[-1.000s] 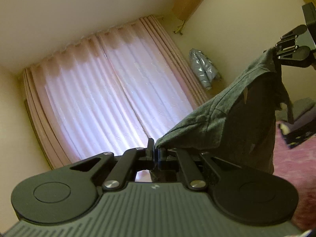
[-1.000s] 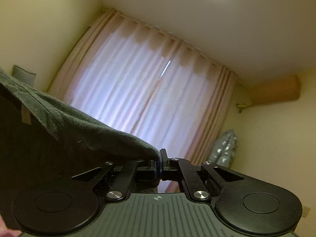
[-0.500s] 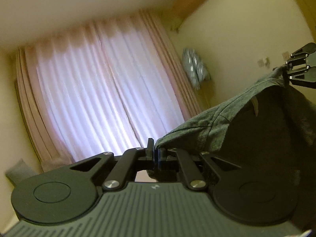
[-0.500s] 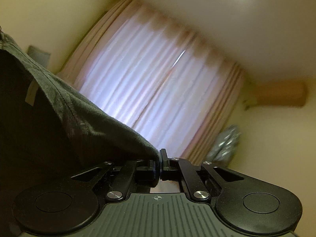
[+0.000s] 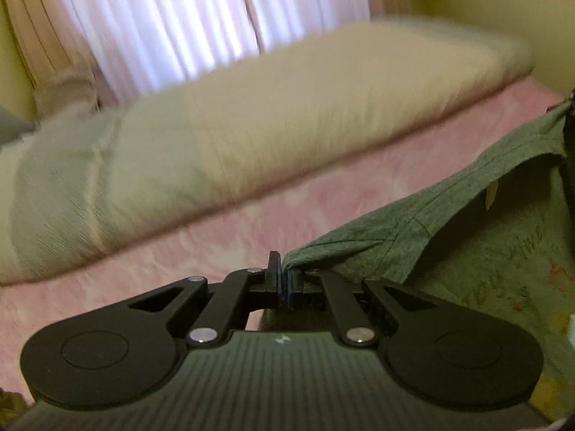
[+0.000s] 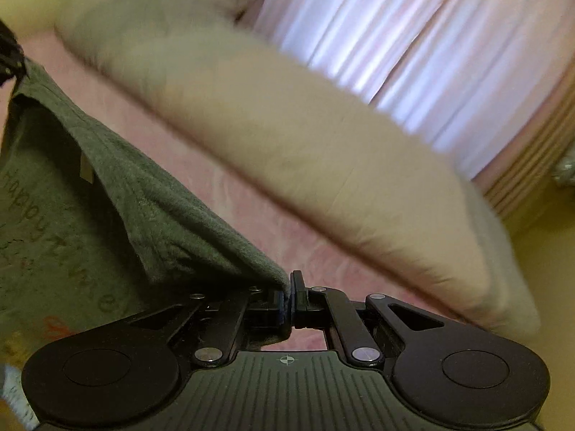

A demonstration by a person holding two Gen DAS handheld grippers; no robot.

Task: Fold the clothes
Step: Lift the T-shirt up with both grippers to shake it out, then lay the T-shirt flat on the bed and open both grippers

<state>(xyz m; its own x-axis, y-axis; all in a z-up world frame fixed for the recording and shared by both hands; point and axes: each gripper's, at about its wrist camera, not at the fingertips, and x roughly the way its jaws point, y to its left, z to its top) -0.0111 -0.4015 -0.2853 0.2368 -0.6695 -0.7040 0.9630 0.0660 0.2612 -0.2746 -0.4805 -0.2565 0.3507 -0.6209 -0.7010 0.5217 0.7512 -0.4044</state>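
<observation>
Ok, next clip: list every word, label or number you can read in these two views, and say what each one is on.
"happy" – stitched lettering on the grey shirt, right wrist view.
A second word follows it; it may be "time", but it is too skewed to be sure.
The same lettering in the left wrist view is too blurred to read.
Small pale tag inside the shirt: no print legible.
Nothing else carries text.

Left claw (image 5: 284, 280) and right claw (image 6: 287, 300) both pinched tight, angled downward, well apart.
</observation>
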